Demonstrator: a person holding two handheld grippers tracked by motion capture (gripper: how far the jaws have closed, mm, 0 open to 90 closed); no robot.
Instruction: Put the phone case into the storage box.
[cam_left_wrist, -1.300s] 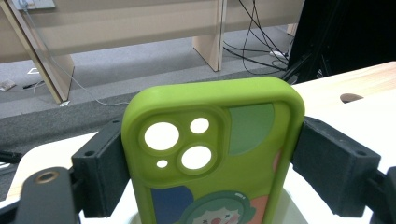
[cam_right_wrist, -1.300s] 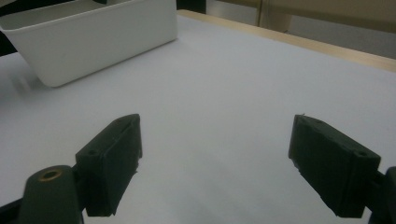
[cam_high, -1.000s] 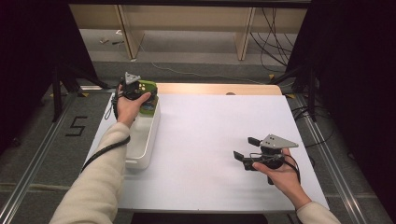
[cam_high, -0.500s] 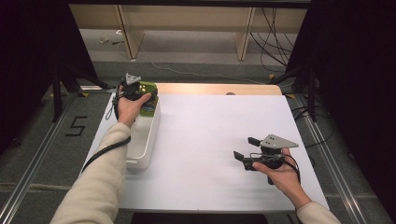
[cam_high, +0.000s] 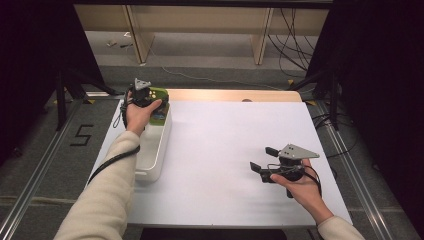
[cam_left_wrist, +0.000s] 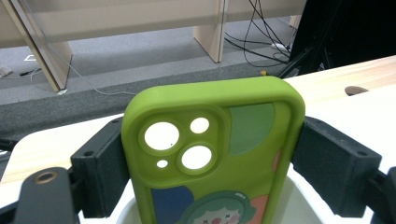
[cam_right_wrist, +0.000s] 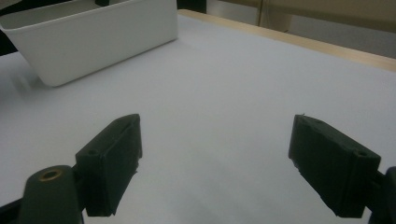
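- The left gripper sits at the far left corner of the table, and it is clamped on a green phone case, one black jaw pressed against each long side.
- In the left gripper view the phone case stands upright between the jaws, camera cut-outs at the top, a cartoon face at the bottom edge of the picture.
- Directly below that gripper is the white bin; the lower end of the phone case dips past the rim, though whether it touches the bin's floor I can't make out from here.
- From the high view the person's left hand wraps the gripper, with its sleeve running back along the near side of the bin.
- Over to the right gripper: jaws spread wide, nothing between them, just bare white table underneath.
- It is held low over the table's near right area by the right hand, pointing toward the left.
- Ahead of the right gripper and well apart from it, the bin's long side wall fills the upper left of the right gripper view.
- The two grippers are well apart, the open stretch of table between them.
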